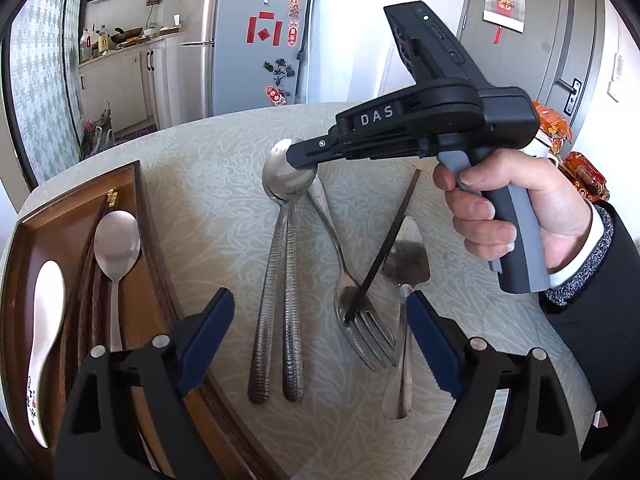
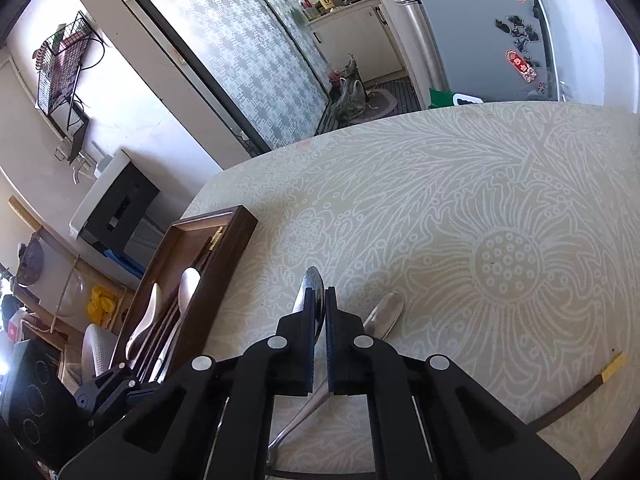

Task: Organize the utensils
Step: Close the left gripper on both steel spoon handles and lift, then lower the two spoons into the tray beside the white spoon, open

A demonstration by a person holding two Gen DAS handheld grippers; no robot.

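Note:
Two steel spoons with textured handles [image 1: 280, 280] lie side by side on the table, bowls stacked at the far end. My right gripper [image 1: 300, 160] is shut on the spoon bowls [image 2: 316, 300]. A fork [image 1: 360, 320], a dark chopstick [image 1: 384, 248] across it and a cake server [image 1: 404, 280] lie to the right. My left gripper [image 1: 320, 340] is open and empty above the spoon handles. A wooden tray [image 1: 148, 240] at left holds a steel spoon [image 1: 116, 248], a white ceramic spoon [image 1: 44, 320] and dark chopsticks [image 1: 92, 272].
The table has a pale floral cloth [image 2: 480, 220]. Red snack packets and a mug [image 1: 560, 140] stand at the table's right edge. A fridge [image 1: 248, 40] and a kitchen counter lie beyond the table.

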